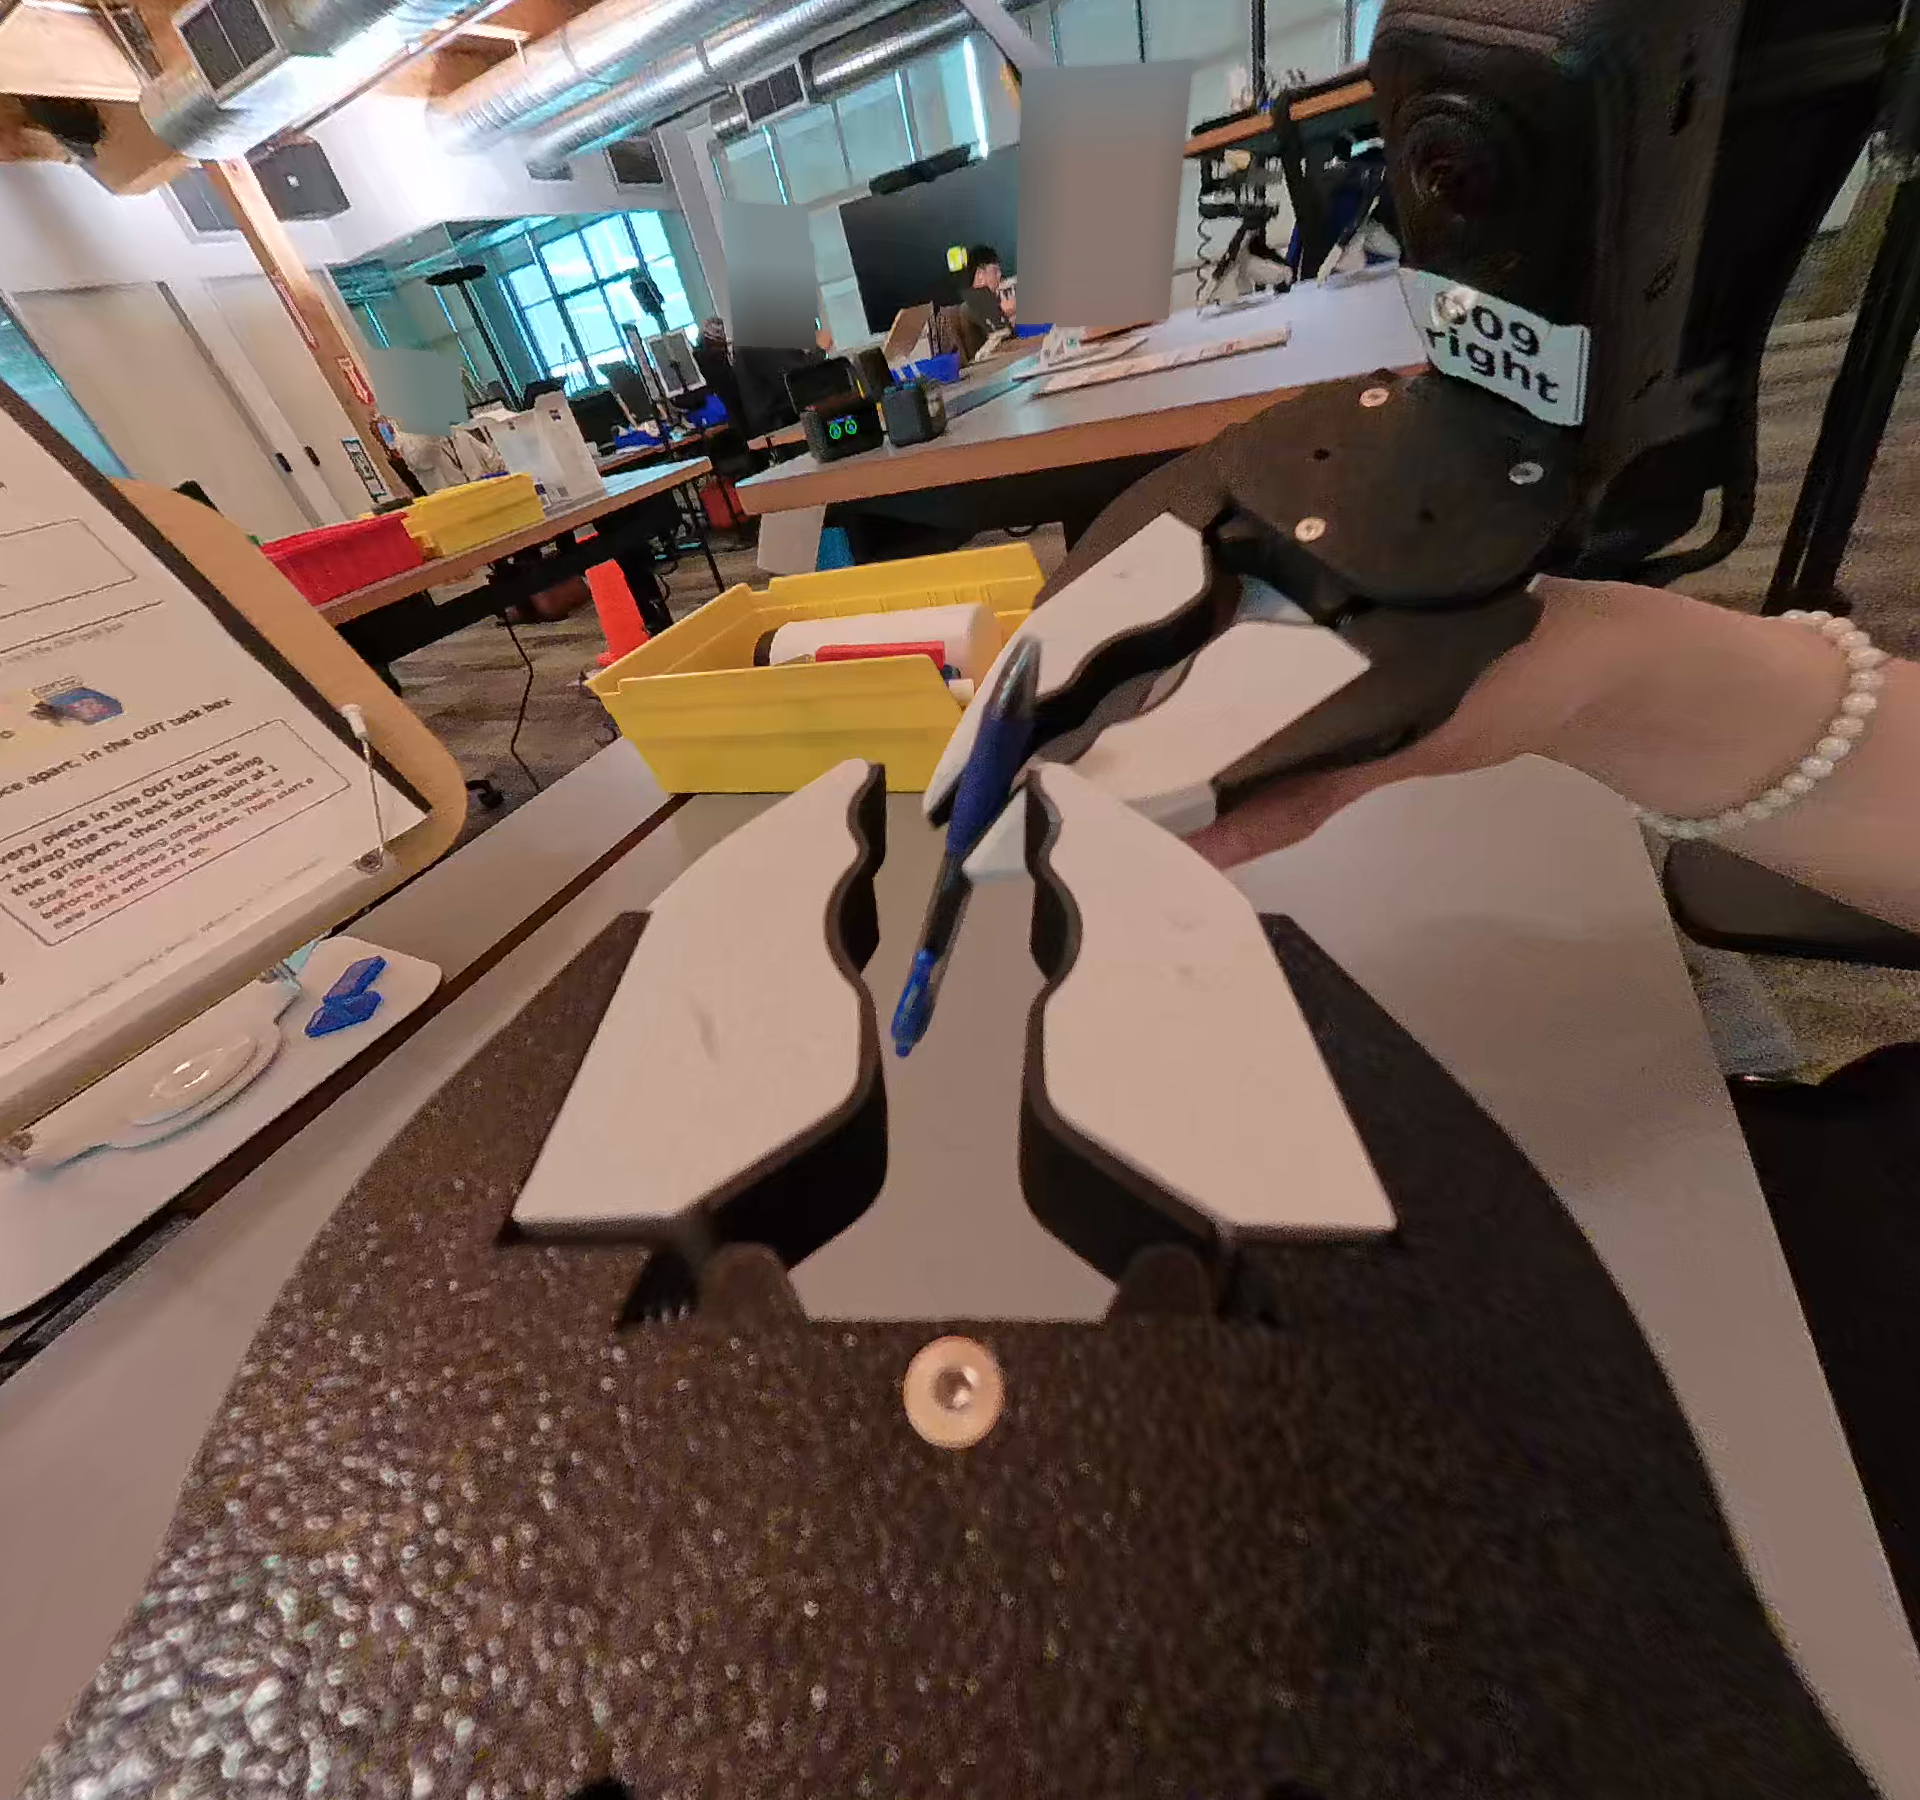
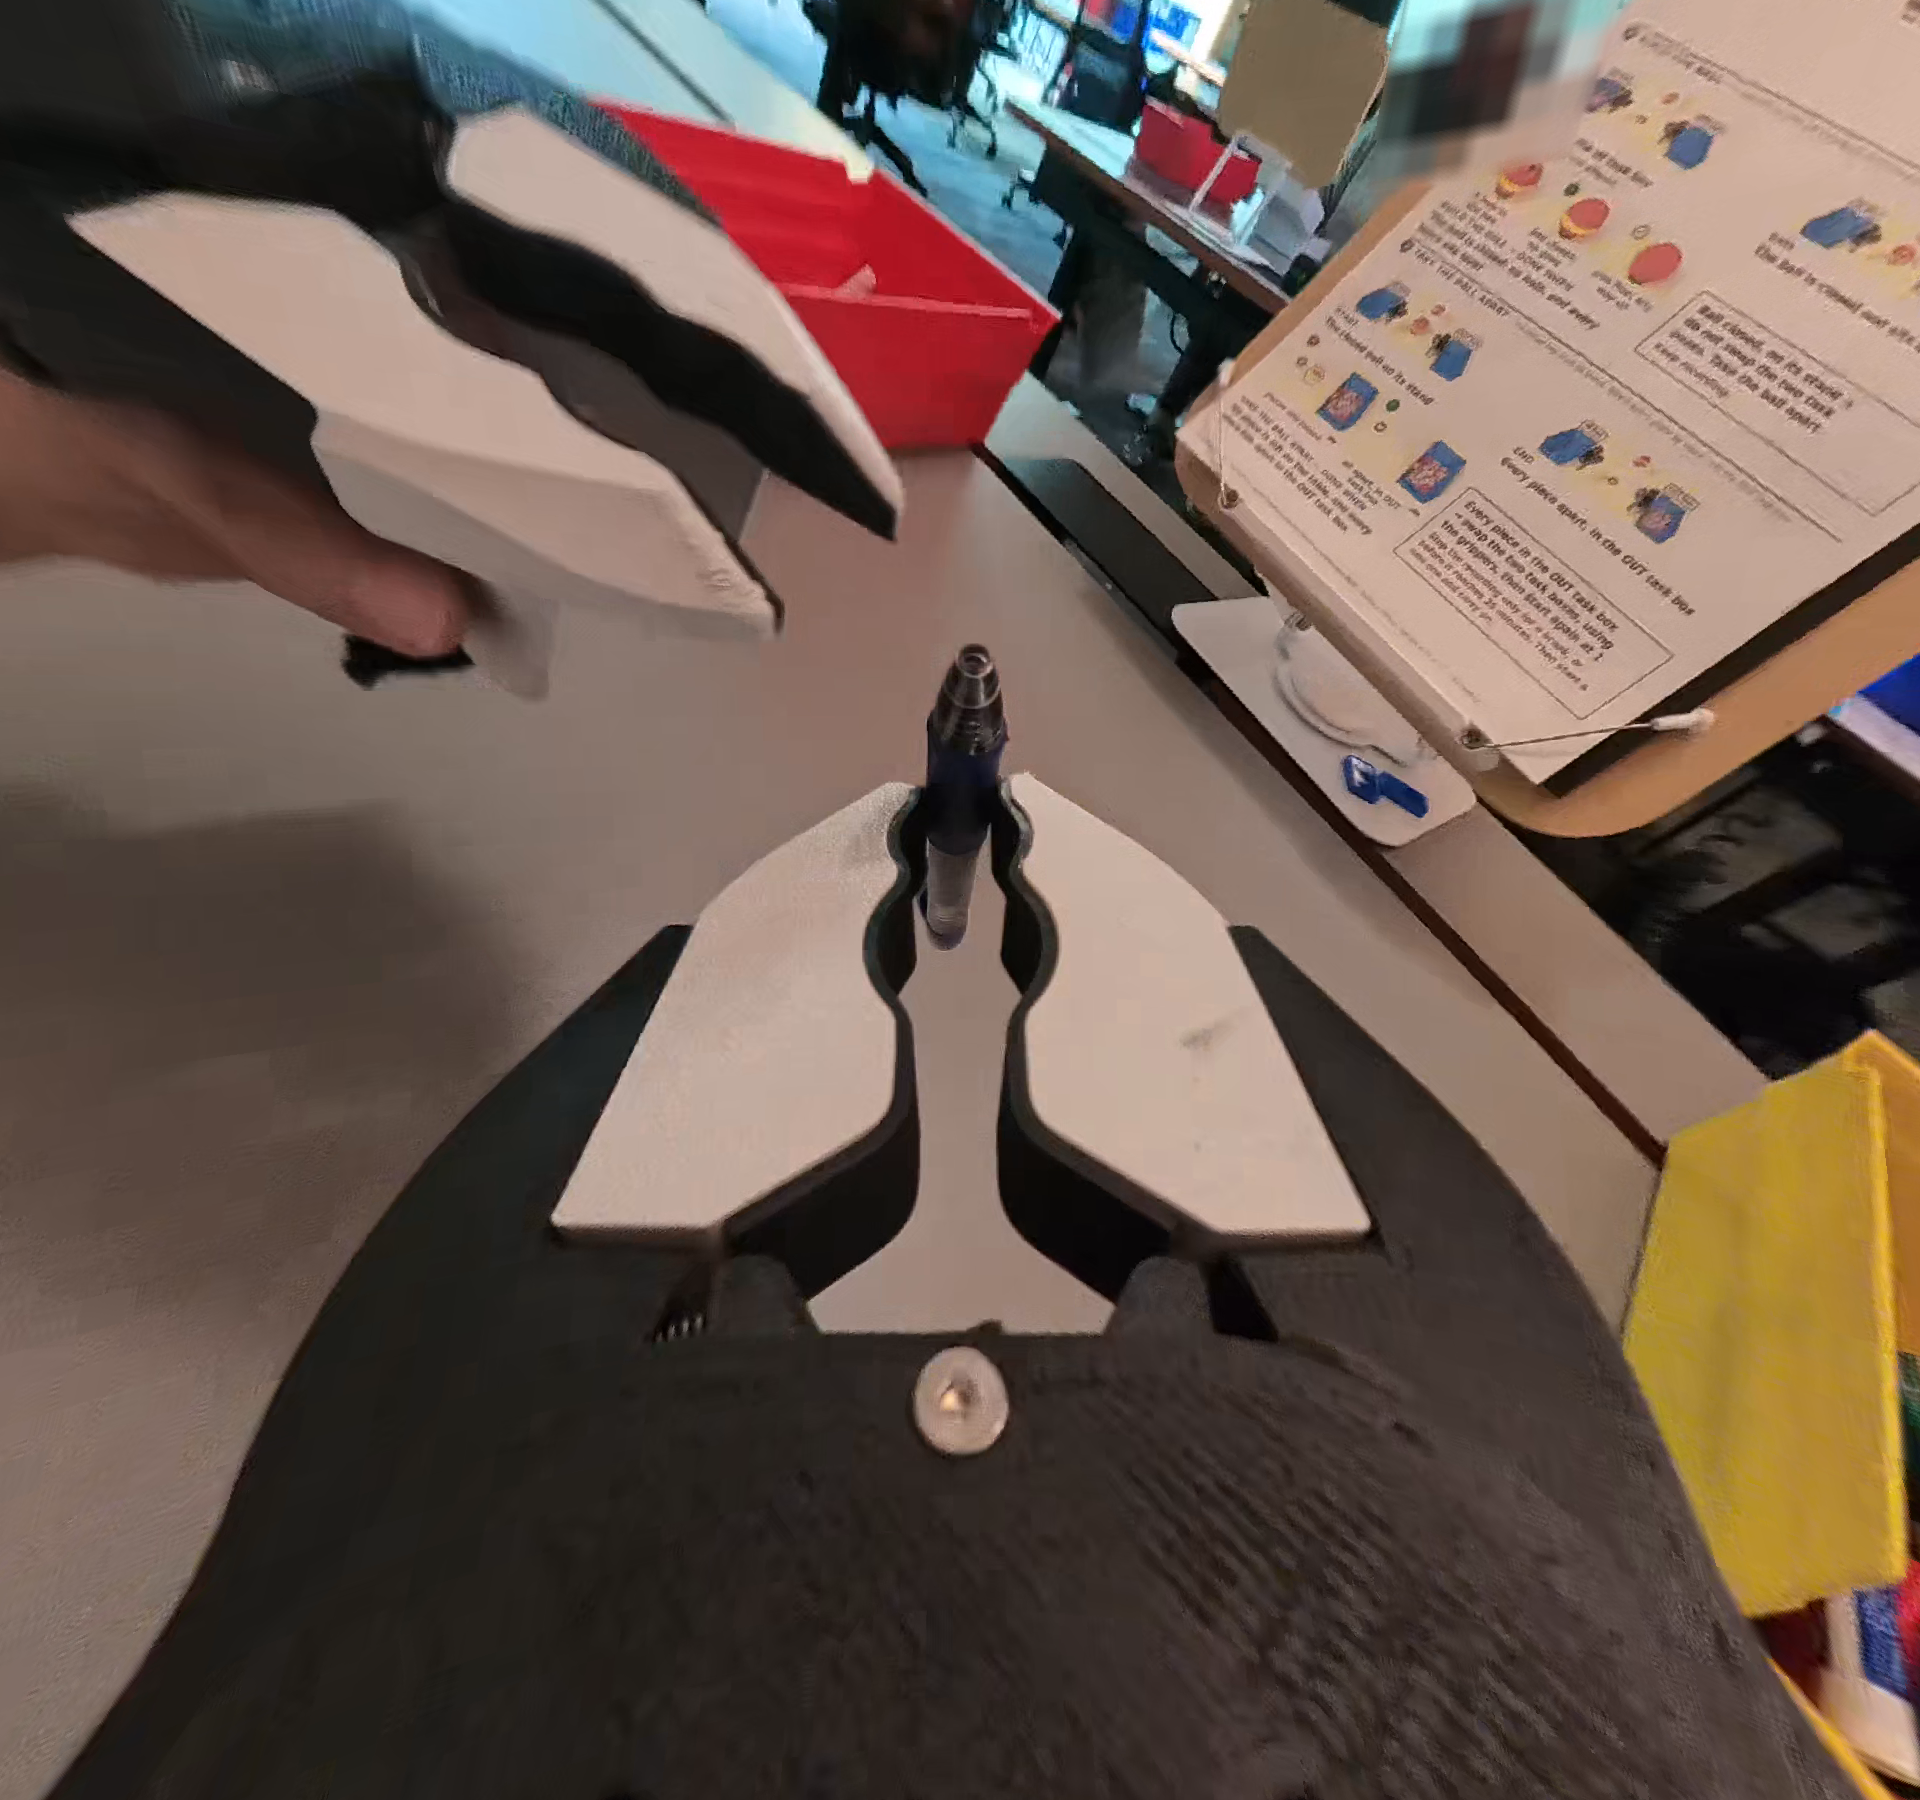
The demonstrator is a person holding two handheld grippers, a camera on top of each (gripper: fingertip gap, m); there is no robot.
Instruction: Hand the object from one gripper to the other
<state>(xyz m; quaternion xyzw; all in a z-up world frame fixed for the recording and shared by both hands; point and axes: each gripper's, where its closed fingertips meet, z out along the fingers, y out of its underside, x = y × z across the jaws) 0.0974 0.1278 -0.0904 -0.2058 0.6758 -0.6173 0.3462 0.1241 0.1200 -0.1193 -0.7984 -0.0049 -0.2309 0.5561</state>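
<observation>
Grey laminate covers the desk point(image 2: 260, 919), smooth and matte, and it carries a yellow plastic bin point(image 1: 790, 722) and a red one point(image 2: 914, 337), both ribbed and thin-walled. Each tool has a rough black printed body and flat white fingers with wavy black inner edges. The right tool point(image 2: 958, 815) is clenched on the pen point(image 2: 961, 815), a slim blue barrel with a clear section and a dark tapered tip that points away from the camera. The left tool point(image 1: 956, 815) is released, its fingers spread to either side of the pen's lower end without visible contact. My judgement: the handover is midway; the left tool has yet to close and the right to let go.
</observation>
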